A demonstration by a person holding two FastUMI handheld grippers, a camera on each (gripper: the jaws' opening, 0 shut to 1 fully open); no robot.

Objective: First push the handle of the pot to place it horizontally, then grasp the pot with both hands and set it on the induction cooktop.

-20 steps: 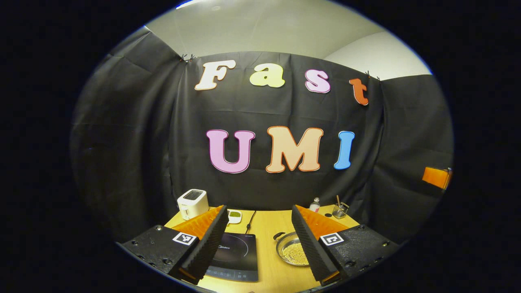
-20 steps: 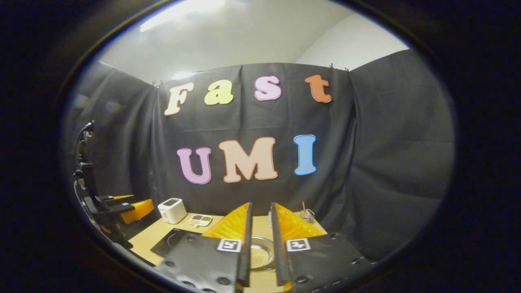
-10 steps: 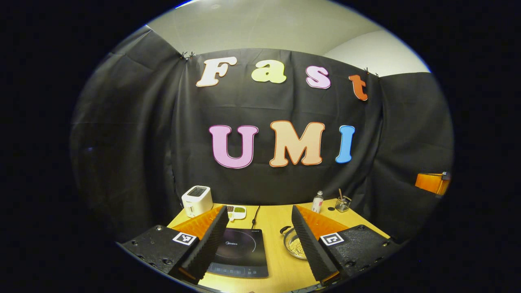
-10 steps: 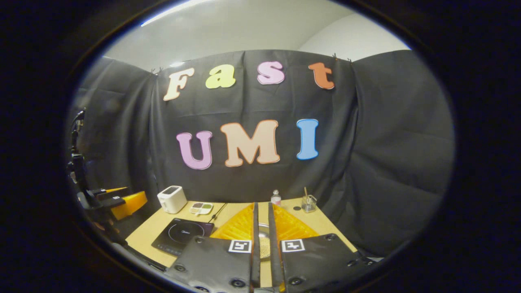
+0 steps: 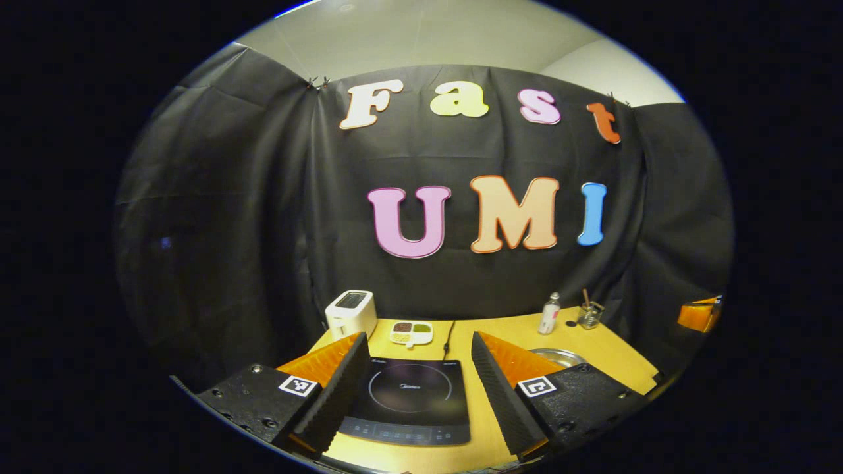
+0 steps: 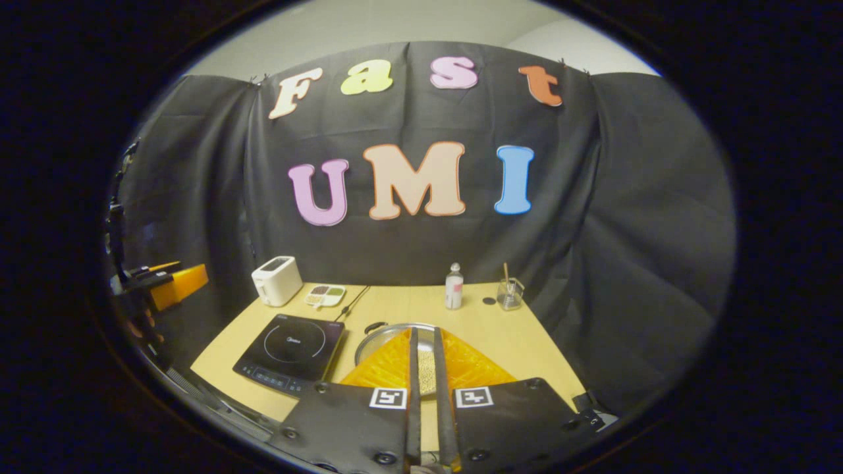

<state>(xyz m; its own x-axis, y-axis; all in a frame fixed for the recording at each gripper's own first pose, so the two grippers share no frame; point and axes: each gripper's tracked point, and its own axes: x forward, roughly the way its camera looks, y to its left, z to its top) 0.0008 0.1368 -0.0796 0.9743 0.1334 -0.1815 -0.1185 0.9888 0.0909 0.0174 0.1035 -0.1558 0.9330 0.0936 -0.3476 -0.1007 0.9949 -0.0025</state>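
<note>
A round metal pot (image 6: 380,340) holding pale grains stands on the wooden table (image 6: 507,342), right of the black induction cooktop (image 6: 290,352). A dark loop handle (image 6: 375,325) sits on the pot's far left rim. My right gripper (image 6: 425,332) hangs over the pot's near side, its fingers shut with nothing between them. In the left gripper view, my left gripper (image 5: 419,339) is open above the cooktop (image 5: 408,398), and a sliver of the pot's rim (image 5: 558,357) peeks out behind its right finger. The left gripper (image 6: 168,283) also shows at the far left, off the table.
Along the table's back edge stand a white toaster (image 6: 276,280), a small divided dish (image 6: 325,295), a clear bottle (image 6: 454,286) and a glass with a stick (image 6: 508,294). A cable (image 6: 352,304) runs from the cooktop toward the wall. Black cloth closes in the booth.
The right gripper's fingers closed from a wider gap and its view tipped down toward the pot. The left gripper swung left, so the cooktop now lies between its fingers instead of the pot.
</note>
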